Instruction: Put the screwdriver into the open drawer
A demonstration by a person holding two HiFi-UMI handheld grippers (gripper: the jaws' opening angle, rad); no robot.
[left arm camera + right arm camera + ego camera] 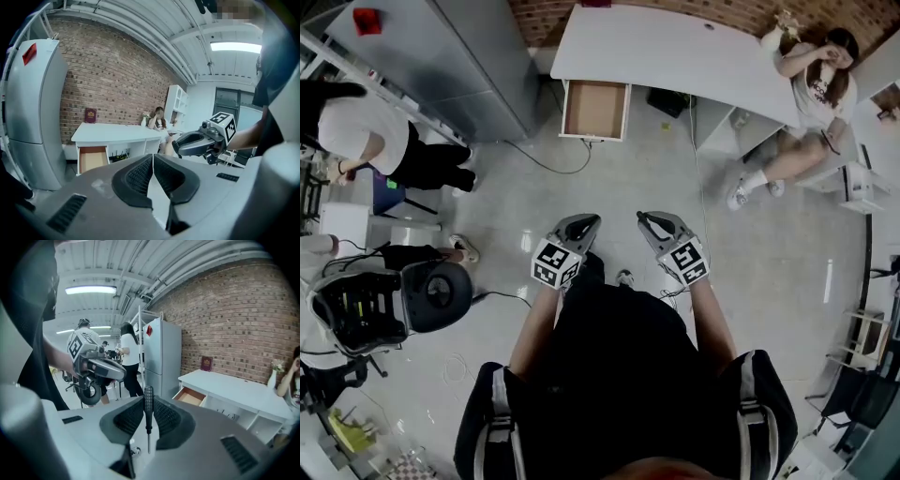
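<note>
A screwdriver with a black ribbed handle stands upright between the jaws of my right gripper, its thin shaft pointing down. The pads press on the handle. My left gripper has its jaws together with nothing between them. In the head view the left gripper and the right gripper are held side by side in front of the person's body, some way from the desk. The open drawer juts out of the white desk; its wooden inside is bare. The drawer lies ahead and right of the screwdriver.
A tall grey cabinet stands left of the drawer. A person sits at the desk's right end; another stands at the far left. A black chair is at the left, and a cable runs across the floor before the drawer.
</note>
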